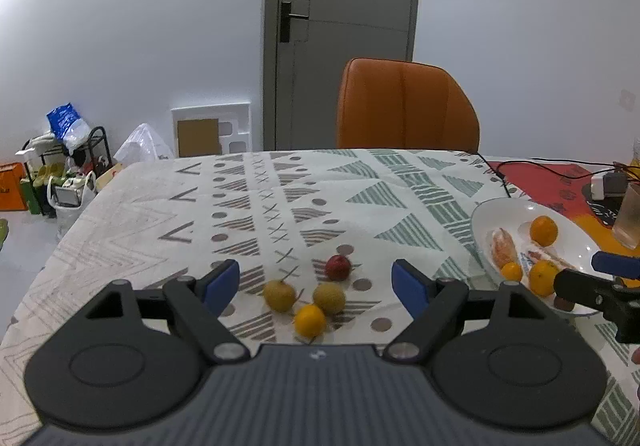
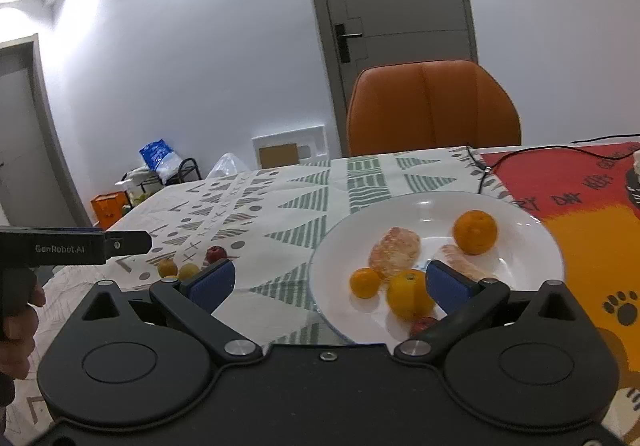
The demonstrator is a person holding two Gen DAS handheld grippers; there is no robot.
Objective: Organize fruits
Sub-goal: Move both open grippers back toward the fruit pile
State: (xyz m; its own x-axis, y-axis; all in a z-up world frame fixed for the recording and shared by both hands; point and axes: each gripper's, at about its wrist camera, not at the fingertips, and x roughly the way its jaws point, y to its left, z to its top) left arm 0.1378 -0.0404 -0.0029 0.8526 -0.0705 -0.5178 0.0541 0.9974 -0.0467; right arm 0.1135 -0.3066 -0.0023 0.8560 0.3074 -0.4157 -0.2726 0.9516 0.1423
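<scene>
Ribbed grey plastic and two round black hinge housings fill the bottom of my left view. Ahead of them my left gripper (image 1: 316, 282) stands spread, its blue rubbery pads holding nothing. Between and just beyond those pads, four small fruits cluster on the tablecloth (image 1: 160, 230): a smooth orange citrus (image 1: 309, 321) closest, two dull yellow-green round fruits (image 1: 279, 295) (image 1: 329, 298) touching or nearly touching it, and a glossy red fruit (image 1: 338, 267) a little farther back. That cloth is white fabric printed with grey and green triangles, dots and crosses.

My right gripper (image 2: 330, 282) is also wide apart and empty, hovering over the near edge of the white glazed plate (image 2: 532, 246). On this plate lie a large dimpled orange (image 2: 475, 231), a peeled, pithy citrus (image 2: 395, 252), a peeled segment (image 2: 460, 264), a small mandarin (image 2: 364, 282), a yellow-orange fruit (image 2: 409, 294) between my pads, and a small red fruit (image 2: 423, 325) partly hidden by my right finger.

Beyond the table stands an orange padded chair (image 1: 406, 106), with a grey door (image 1: 344, 26) behind it.
</scene>
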